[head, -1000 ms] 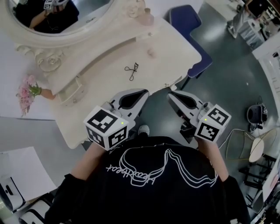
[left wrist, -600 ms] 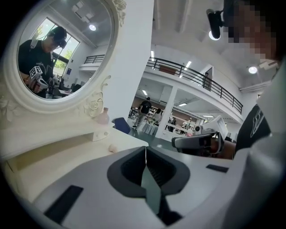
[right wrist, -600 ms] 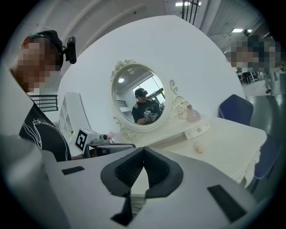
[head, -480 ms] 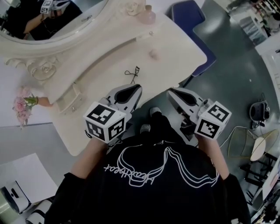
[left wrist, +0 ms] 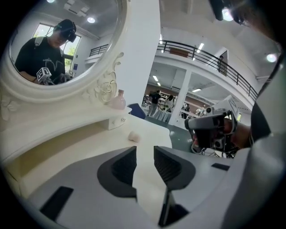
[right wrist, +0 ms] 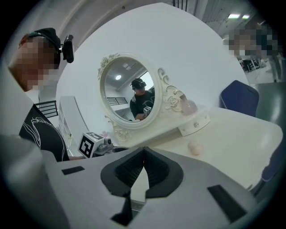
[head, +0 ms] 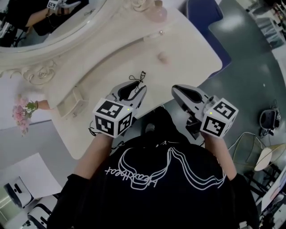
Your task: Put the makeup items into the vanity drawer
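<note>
L gripper (left wrist: pixel 144 154): released. Its jaws have just been opening and stand apart w/ only bare tabletop showing in the gap. It hovers over the front edge of the cream-white carved vanity table (head: pixel 192 53). The black wire eyelash curler (head: pixel 137 78) lies flat on the top just ahead of its tips (touching or not, can't tell from the head view).

R gripper (right wrist: pixel 144 152): clenched, pads together, nothing btw them. It sits at the table's front edge, beside the L one.

The small pale-pink egg-shaped makeup sponge (head: pixel 161 57) sits further back on the top, apart from the curler. A pink glass bottle (head: pixel 160 12) stands on the raised shelf next to the oval cream-framed mirror (right wrist: pixel 129 96). Under that shelf is a little cream drawer w/ a round knob (right wrist: pixel 195 125), front closed.
</note>
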Demonstrator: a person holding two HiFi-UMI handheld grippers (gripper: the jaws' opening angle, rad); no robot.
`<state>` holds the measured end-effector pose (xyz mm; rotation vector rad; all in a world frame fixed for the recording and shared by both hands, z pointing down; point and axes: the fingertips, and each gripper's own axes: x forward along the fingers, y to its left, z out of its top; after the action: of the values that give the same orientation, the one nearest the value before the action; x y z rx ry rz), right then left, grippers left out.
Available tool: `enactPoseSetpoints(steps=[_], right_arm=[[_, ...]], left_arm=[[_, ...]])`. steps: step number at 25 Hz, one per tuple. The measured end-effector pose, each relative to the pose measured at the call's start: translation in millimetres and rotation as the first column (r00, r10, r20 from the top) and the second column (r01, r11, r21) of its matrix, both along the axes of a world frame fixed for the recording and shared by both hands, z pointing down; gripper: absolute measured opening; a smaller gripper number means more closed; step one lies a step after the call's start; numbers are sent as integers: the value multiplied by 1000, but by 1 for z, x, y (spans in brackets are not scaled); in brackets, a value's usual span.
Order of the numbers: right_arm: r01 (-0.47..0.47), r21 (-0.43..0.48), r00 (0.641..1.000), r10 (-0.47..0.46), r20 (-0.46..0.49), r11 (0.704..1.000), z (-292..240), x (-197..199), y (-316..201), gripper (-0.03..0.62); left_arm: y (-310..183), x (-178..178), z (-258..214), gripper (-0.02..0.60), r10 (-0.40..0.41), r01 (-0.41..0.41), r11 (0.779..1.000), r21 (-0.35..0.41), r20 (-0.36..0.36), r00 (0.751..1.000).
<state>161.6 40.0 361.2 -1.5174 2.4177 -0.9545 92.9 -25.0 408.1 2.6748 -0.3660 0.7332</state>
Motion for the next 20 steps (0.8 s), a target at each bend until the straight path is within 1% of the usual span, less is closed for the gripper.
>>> enactPoseSetpoints(steps=[2, 5, 11, 16, 20], right_arm=[[20, -23, 1000, -19, 13, 1000, 7, 4, -8, 3], [42, -53, 999, -41, 23, 998, 18, 12, -21, 3], [72, -89, 997, -69, 33, 993, 35, 20, -45, 3], [94, -111, 995, -90, 40, 989, 40, 22, -52, 3], [105, -124, 994, -100, 40, 987, 42, 22, -54, 3]], left_arm=[[-6, 3, 16, 124, -13, 14, 1000, -23, 41, 999], [-17, 9, 35, 129, -37, 41, 998, -52, 77, 996], [-39, 17, 67, 129, -50, 57, 997, -49, 143, 989], [-44, 16, 86, 116, -51, 64, 996, -63, 190, 980], [-44, 17, 94, 103, -54, 69, 996, -63, 208, 977]])
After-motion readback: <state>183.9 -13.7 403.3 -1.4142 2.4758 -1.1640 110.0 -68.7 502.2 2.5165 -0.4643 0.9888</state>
